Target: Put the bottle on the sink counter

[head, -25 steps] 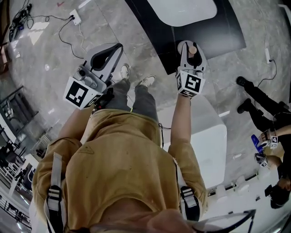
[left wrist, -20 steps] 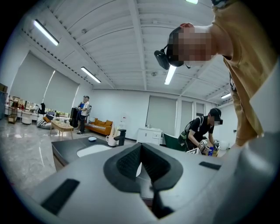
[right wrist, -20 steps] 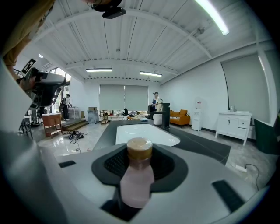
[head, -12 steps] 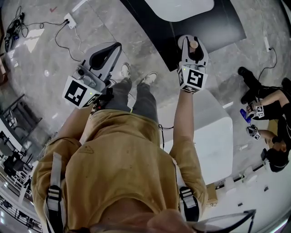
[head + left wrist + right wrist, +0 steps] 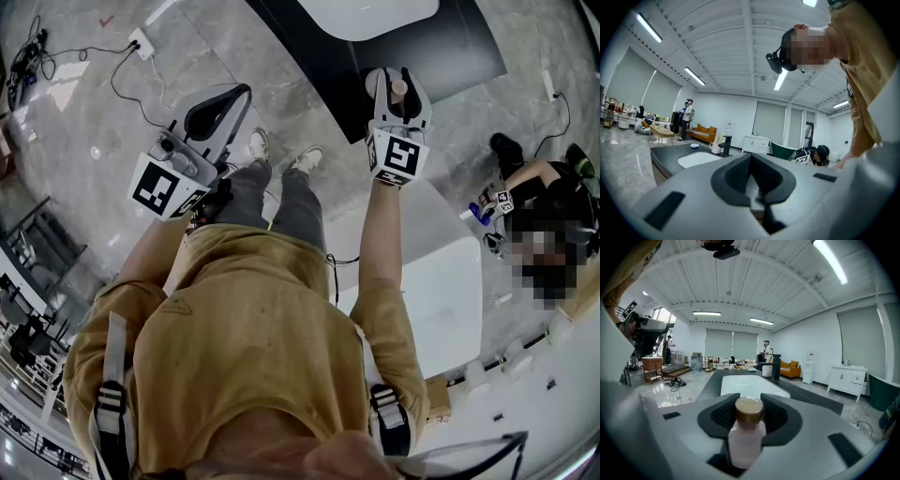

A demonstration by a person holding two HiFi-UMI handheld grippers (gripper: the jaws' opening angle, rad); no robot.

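Observation:
A small pale-pink bottle (image 5: 747, 437) with a brown cap stands upright between the jaws of my right gripper (image 5: 749, 416). Those jaws have just been opening a little, and the pads still look pressed to the bottle's sides. In the head view the right gripper (image 5: 398, 80) hovers at the near edge of the dark sink counter (image 5: 450, 56), with the bottle's cap (image 5: 397, 89) showing between its fingers. The white basin (image 5: 750, 385) lies straight ahead of it. My left gripper (image 5: 242, 94) hangs over the floor to the left, shut and holding nothing (image 5: 752, 161).
A black faucet (image 5: 776, 366) rises behind the basin. A white cabinet (image 5: 441, 281) stands below my right arm. Another person (image 5: 553, 206) crouches on the floor at the right with marked grippers. A power strip and cables (image 5: 141, 42) lie at the far left.
My right gripper has edged slightly toward the counter with the bottle still in it. The left gripper stays put. The crouching person at the right has shifted farther up the view.

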